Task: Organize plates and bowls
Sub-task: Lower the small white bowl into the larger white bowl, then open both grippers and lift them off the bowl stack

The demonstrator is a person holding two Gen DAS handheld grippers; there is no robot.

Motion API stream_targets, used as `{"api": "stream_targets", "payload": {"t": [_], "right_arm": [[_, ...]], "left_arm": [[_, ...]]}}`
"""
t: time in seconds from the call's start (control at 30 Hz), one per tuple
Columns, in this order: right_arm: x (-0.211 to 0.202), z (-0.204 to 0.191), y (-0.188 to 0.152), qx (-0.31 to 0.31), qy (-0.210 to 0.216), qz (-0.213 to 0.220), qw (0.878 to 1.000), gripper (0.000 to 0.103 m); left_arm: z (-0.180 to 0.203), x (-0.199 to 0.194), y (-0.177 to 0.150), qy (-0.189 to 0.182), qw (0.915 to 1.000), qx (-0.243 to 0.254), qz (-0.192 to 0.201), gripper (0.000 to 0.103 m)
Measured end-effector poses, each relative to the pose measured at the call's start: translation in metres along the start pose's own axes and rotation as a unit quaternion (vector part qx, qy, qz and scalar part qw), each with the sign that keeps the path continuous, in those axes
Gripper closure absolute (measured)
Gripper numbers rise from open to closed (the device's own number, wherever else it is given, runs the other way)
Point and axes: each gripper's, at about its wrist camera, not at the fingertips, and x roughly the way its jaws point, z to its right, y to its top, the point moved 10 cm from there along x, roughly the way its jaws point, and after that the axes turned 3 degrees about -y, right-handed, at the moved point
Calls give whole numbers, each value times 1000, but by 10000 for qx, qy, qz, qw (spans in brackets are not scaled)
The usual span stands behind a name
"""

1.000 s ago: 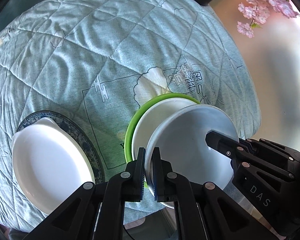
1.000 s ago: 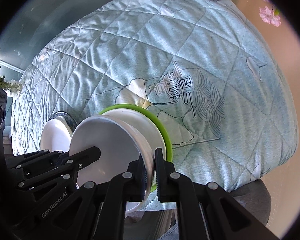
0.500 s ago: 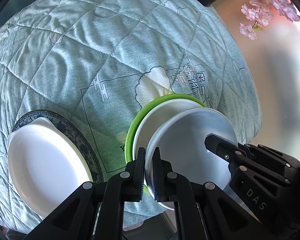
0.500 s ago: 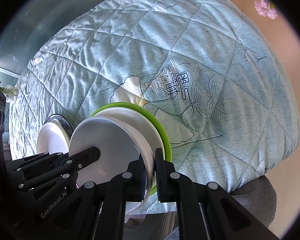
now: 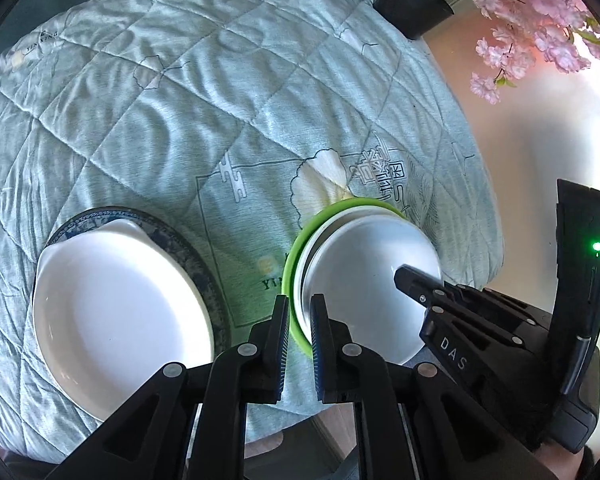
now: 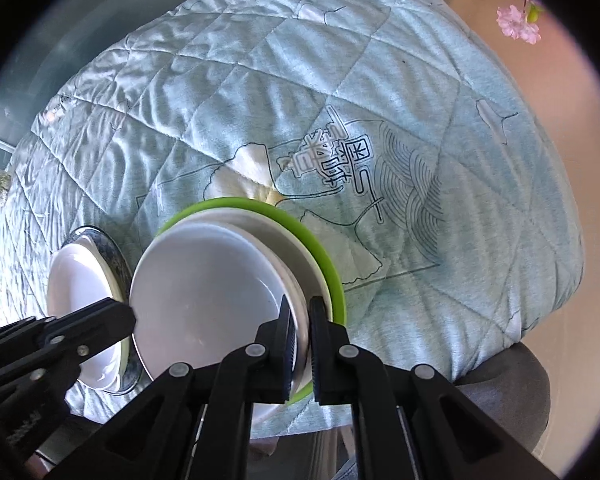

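Currently, left to right:
White dish [image 5: 116, 312]: lower left, on blue-patterned plate [image 5: 198, 256].
Left gripper [image 5: 300, 320]: jaws opening, off the rim, nothing pinched.
White bowl [image 6: 208, 300]: centre, nested in green-rimmed stack [image 6: 332, 264].
Right gripper [image 6: 299, 340]: clamped on bowl rim.
Risk: one-sided hold may tilt the bowl or drag the stack.

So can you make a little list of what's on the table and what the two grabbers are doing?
surface: quilted blue-green cloth
right stack: white bowl on top, white dish under it, green plate at the bottom
left stack: white oval dish on blue patterned plate
right gripper: shut on white bowl's rim
left gripper: jaws opening, the stack's near edge in the gap
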Motion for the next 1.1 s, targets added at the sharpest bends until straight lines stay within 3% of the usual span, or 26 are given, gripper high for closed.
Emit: {"api": "stream_targets", "payload": {"t": [0.13, 0.37, 0.47, 0.5, 0.53, 0.63, 0.67, 0.7, 0.73, 0.8, 0.9, 1.03, 1.1], "right_arm": [[-1, -2, 1, -24, -82, 35, 10000, 97], [-6, -4, 1, -86, -198, -8, 9998, 92], [-17, -9, 4, -120, -66, 82, 9999, 67], [-21, -9, 5, -135, -72, 115, 9998, 51], [-28, -8, 7, -158, -115, 209, 9996, 43], [-44, -8, 7, -235, -83, 377, 9990, 42], [-48, -7, 6, -263, -61, 412, 9988, 40], [-55, -7, 5, -348, -67, 487, 9982, 30], [-60, -7, 2, -423, -56, 552, 9976, 19], [-71, -12, -5, -621, 103, 702, 9955, 17], [-81, -20, -27, -953, 422, 784, 9915, 0], [-97, -42, -45, -1321, 963, 1120, 9802, 1], [-101, -45, -50, -1521, 659, 1353, 9768, 1]], "left_arm": [[-2, 0, -3, -24, 10000, 7, 41, 95], [-4, -26, -4, 161, 9986, 242, 445, 95], [-6, -43, -6, 124, 9977, 254, 623, 91], [-7, -50, -7, 147, 9969, 266, 721, 85], [-9, -58, -7, 205, 9959, 280, 835, 80], [-13, -87, -10, 327, 9898, 288, 1357, 38], [-17, -99, -10, 465, 9858, 239, 1596, 16], [-21, -110, -11, 599, 9816, 201, 1804, 3], [-24, -118, -12, 690, 9784, 183, 1941, 2], [-27, -135, -19, 796, 9726, 220, 2175, 2], [-29, -150, -33, 993, 9665, 328, 2343, 2], [-30, -159, -54, 1262, 9619, 484, 2378, 1], [-34, -163, -63, 1520, 9542, 477, 2533, 1]]}}
